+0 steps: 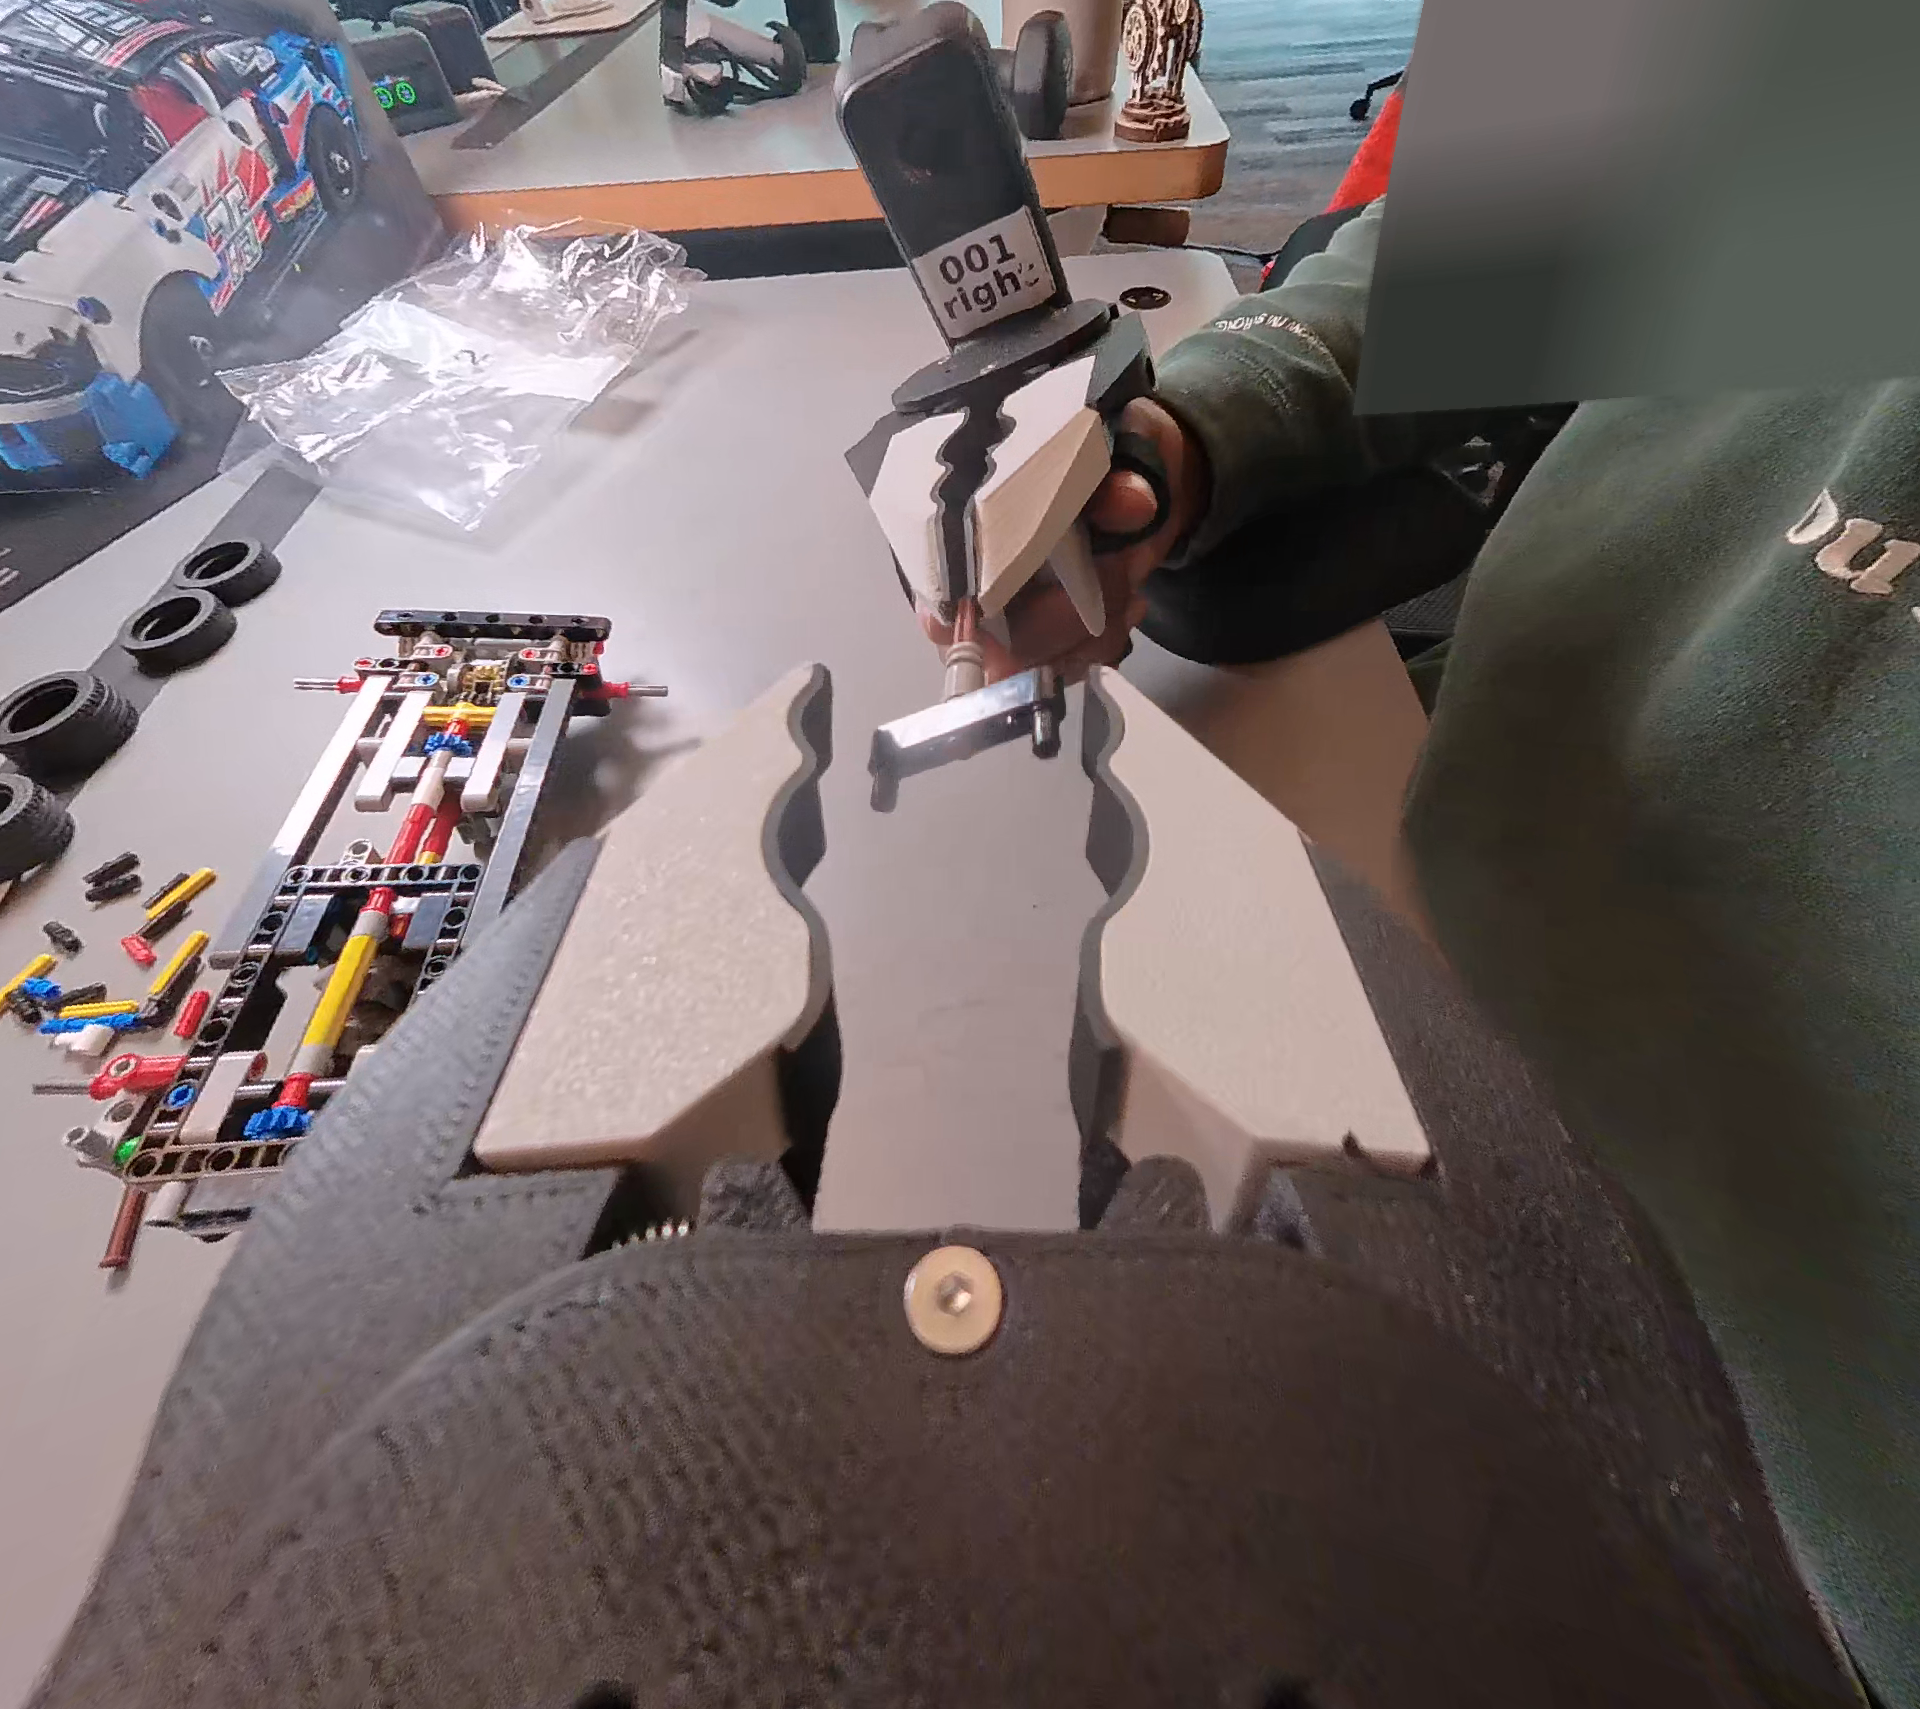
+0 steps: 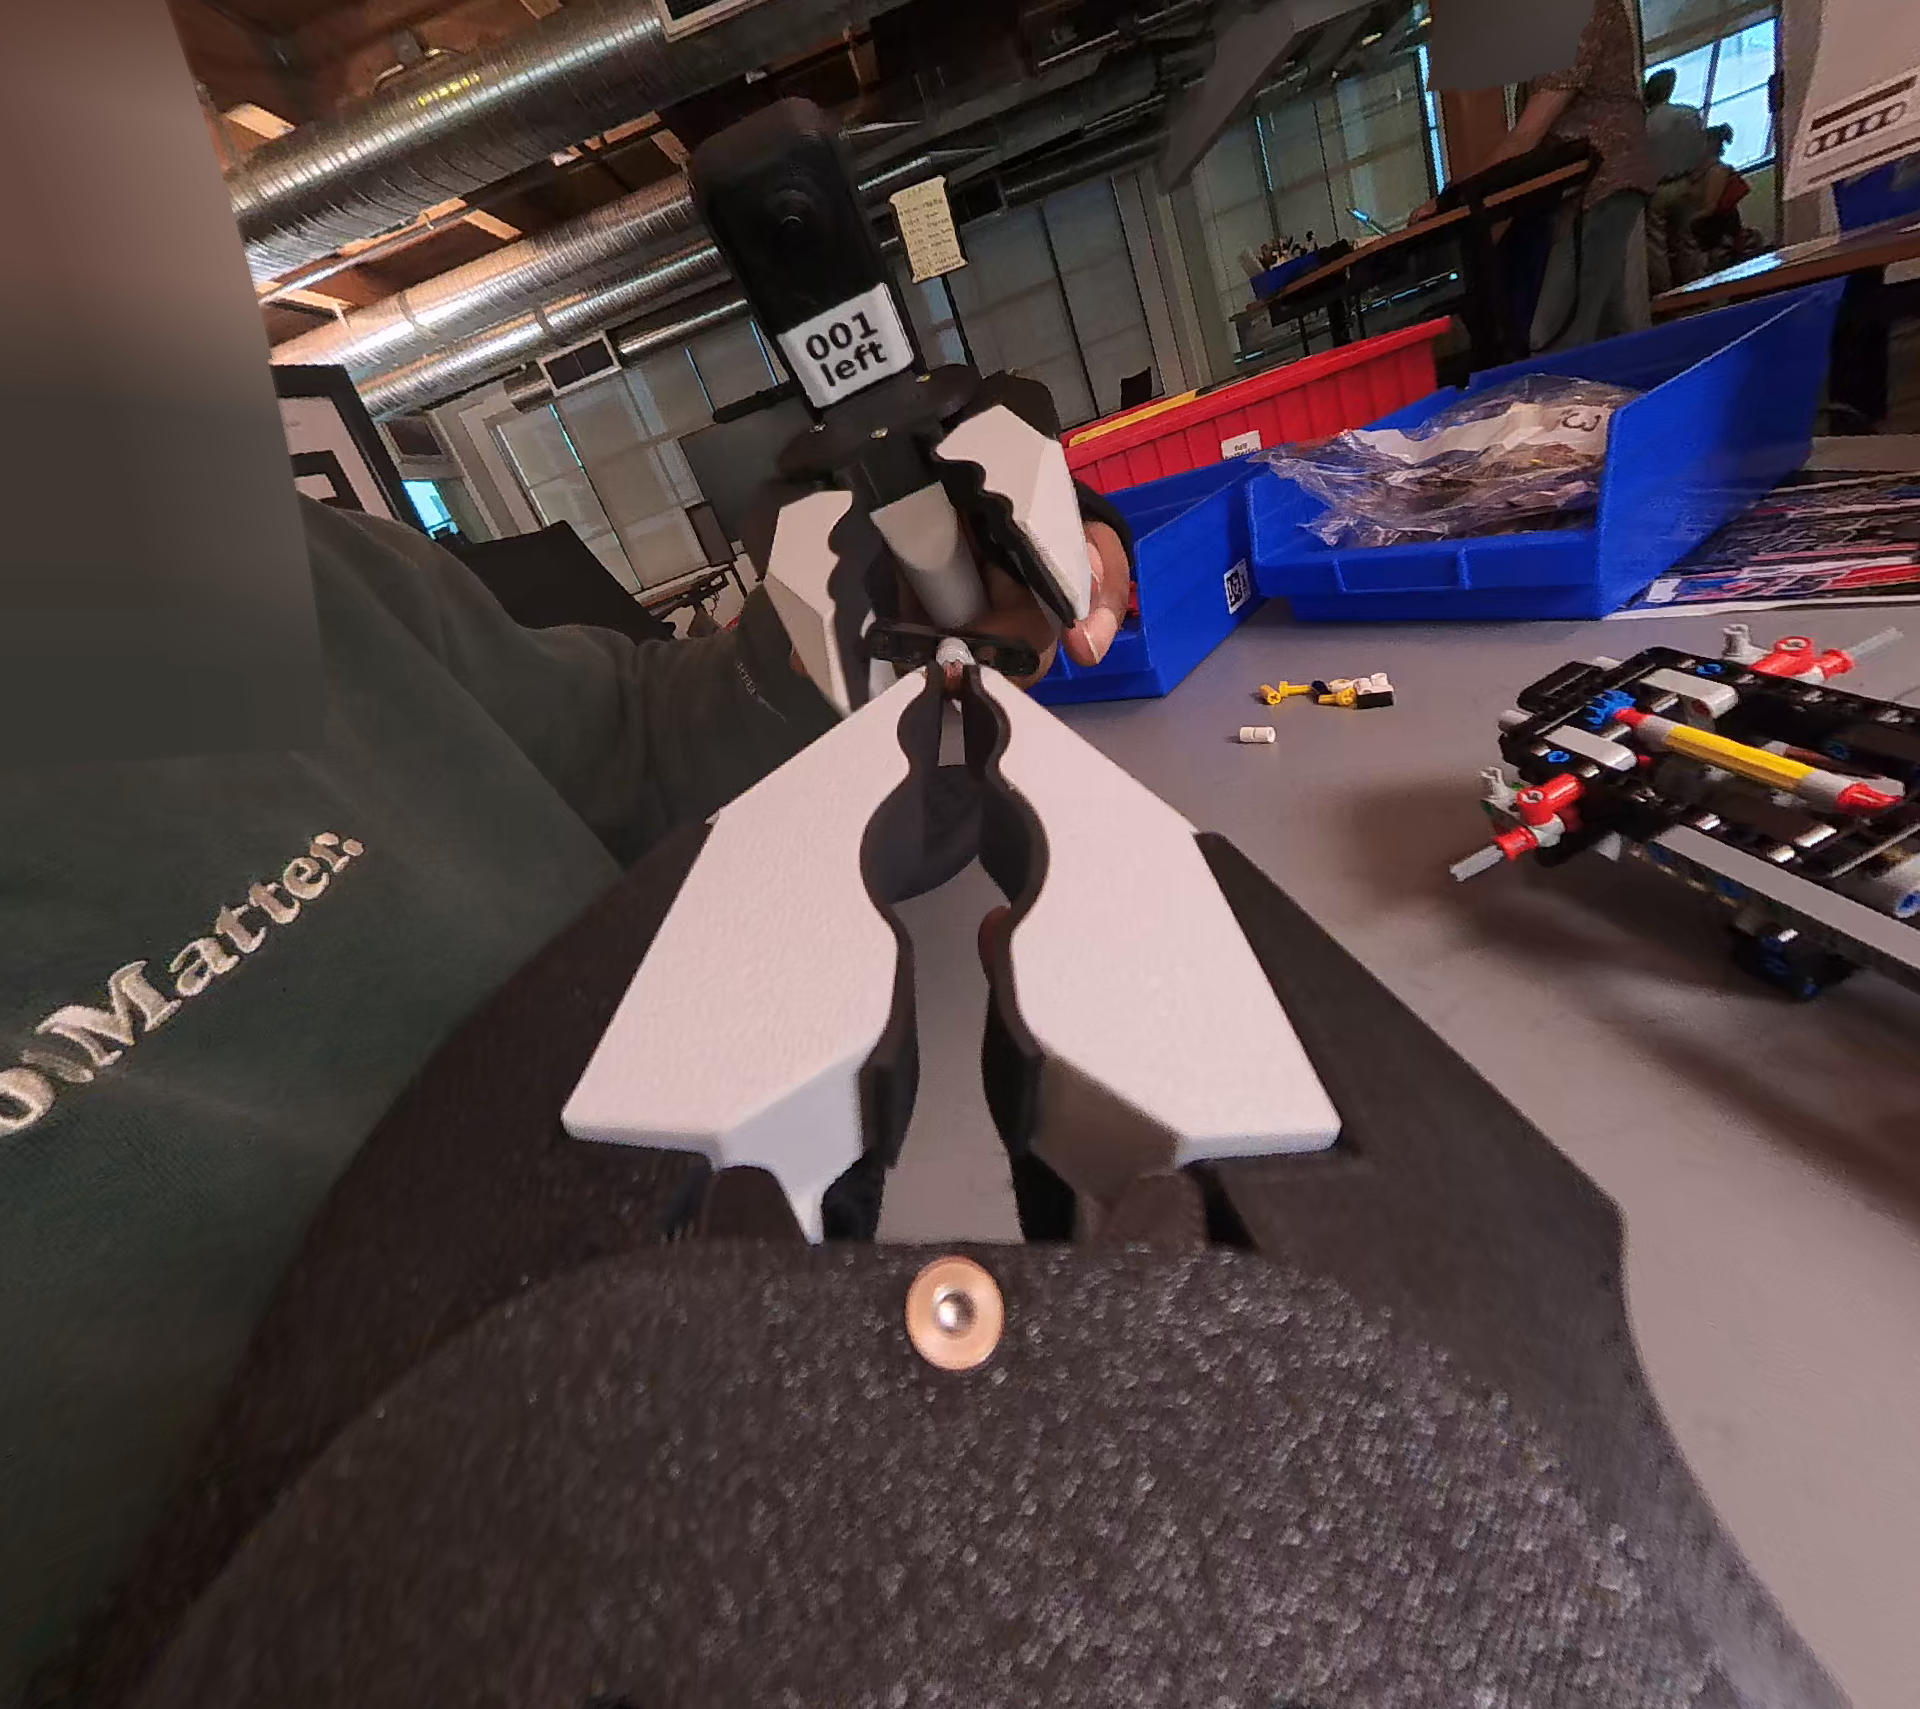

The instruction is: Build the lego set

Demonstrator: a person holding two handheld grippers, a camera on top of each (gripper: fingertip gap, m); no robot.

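My right gripper (image 2: 951, 685) is shut on a short reddish-brown axle (image 1: 964, 633) with a grey bush (image 1: 960, 672) on it. A black lego beam (image 1: 961, 729) hangs crosswise on the axle's end and also shows in the right wrist view (image 2: 997, 653). My left gripper (image 1: 961, 691) is open, its fingertips either side of the beam and apart from it. The right gripper (image 1: 961, 615) points down at it from above. The partly built car chassis (image 1: 416, 880) lies flat on the grey table (image 1: 727, 537), left of both grippers; it also shows in the right wrist view (image 2: 1714, 786).
Several black tyres (image 1: 177, 631) and loose small pieces (image 1: 104, 984) lie left of the chassis. An empty plastic bag (image 1: 457, 381) and the set's box (image 1: 156, 101) stand behind. Blue bins (image 2: 1538, 516), a red bin (image 2: 1299, 402), a printed sheet (image 2: 1818, 547) and more pieces (image 2: 1330, 693) sit far right. My two grippers' fingertips are within a few centimetres of each other.
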